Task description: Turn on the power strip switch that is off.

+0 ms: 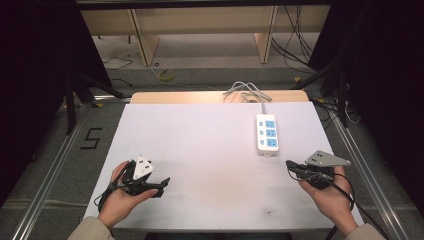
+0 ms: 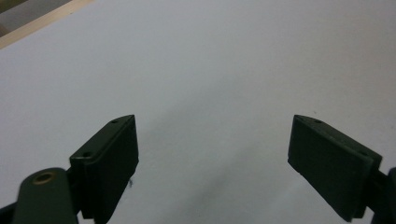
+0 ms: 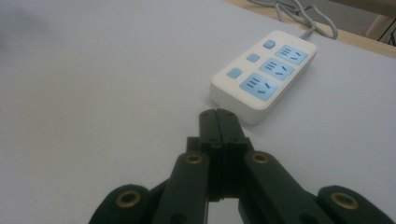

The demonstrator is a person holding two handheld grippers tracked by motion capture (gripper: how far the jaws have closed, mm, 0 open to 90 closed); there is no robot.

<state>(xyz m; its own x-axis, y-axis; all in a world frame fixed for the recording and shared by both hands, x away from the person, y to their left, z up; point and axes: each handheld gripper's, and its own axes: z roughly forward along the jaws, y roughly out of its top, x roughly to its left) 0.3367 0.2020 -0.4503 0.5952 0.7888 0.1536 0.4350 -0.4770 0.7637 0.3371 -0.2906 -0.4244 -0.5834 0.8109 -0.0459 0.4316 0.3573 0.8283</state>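
A glossy white power strip (image 1: 266,133), rounded at the corners with three pale blue sockets and small blue switches, lies flat on the matte white table (image 1: 200,150), its grey cable coiled beyond. The right gripper (image 3: 218,114), jaws pressed together on nothing, points at it from just beside. The left gripper (image 1: 162,186) rests well apart from it, jaws spread wide

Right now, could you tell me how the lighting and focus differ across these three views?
High view: the white table is evenly lit, the surroundings dark. Left gripper view: dim, the open left gripper casting a faint soft shadow. Right gripper view: the power strip is fairly sharp, the shut right gripper close and softer, the far cable blurred.
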